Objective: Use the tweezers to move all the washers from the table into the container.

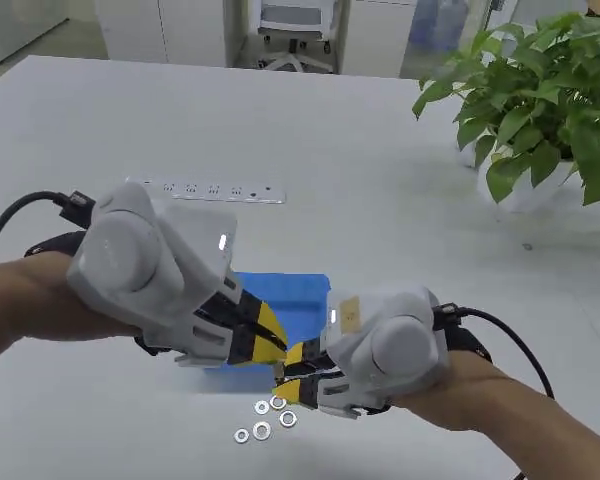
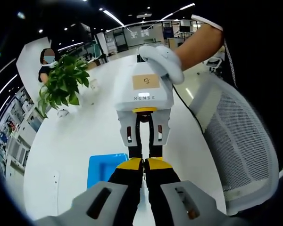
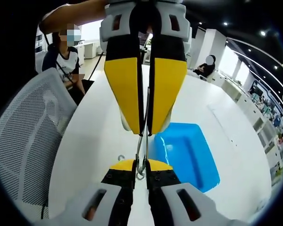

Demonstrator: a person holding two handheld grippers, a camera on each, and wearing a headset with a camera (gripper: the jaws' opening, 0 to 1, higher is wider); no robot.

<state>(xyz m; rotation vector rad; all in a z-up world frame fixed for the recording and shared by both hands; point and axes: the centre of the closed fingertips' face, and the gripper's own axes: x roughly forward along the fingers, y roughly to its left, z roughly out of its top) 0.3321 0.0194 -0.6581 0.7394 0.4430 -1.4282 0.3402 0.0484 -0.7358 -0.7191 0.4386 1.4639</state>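
Observation:
My two grippers meet tip to tip over the near edge of the blue container (image 1: 292, 296). The left gripper (image 1: 273, 343) comes in from the left and the right gripper (image 1: 296, 368) from the right. Thin metal tweezers (image 3: 141, 146) run from between the left gripper's (image 3: 145, 128) yellow jaws down into the right gripper's (image 3: 140, 165) own jaws. Both pairs of jaws are closed on them. Several small silver washers (image 1: 265, 417) lie on the white table just in front of the tips. The left gripper view looks past its jaws (image 2: 144, 165) at the right gripper (image 2: 145, 149) and the container (image 2: 101, 168).
A white power strip (image 1: 205, 190) lies beyond the container. A potted plant (image 1: 540, 100) stands at the far right of the table. A white mesh chair (image 2: 245, 150) is beside the table, and people sit in the background.

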